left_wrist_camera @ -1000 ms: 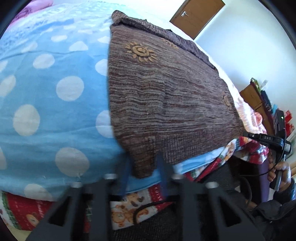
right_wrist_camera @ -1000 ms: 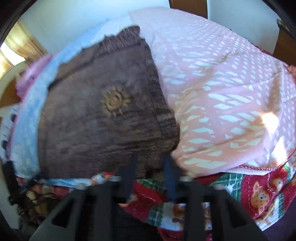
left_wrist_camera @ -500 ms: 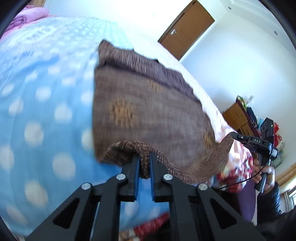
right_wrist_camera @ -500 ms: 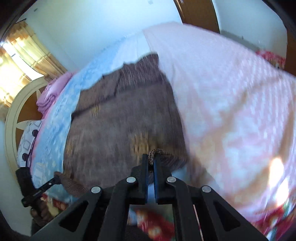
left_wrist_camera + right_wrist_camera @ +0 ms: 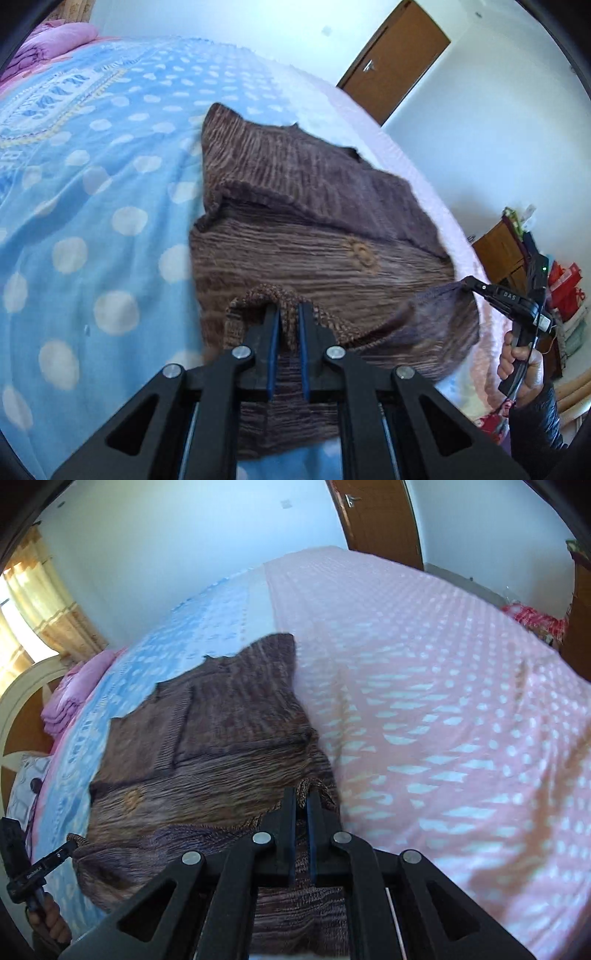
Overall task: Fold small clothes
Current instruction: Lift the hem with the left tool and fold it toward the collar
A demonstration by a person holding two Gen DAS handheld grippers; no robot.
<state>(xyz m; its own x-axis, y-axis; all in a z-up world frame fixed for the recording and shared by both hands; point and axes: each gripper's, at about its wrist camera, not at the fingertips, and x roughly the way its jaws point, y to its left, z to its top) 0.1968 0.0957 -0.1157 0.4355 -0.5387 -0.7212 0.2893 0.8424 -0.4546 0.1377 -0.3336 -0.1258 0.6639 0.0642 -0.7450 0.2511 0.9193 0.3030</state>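
Brown knit sweater [image 5: 314,236], hem lifted over itself.

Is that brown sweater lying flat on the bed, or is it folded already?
Partly folded. The brown sweater's bottom hem is lifted off the bed, pinched by the left gripper and right gripper.

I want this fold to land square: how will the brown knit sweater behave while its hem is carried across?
Probably floppy: the brown knit sweater sags between the left gripper and the right gripper, both shut on its hem. Its thick ribbed knit looks unlikely to slip. The rest seems likely to stay put on the blue dotted blanket.
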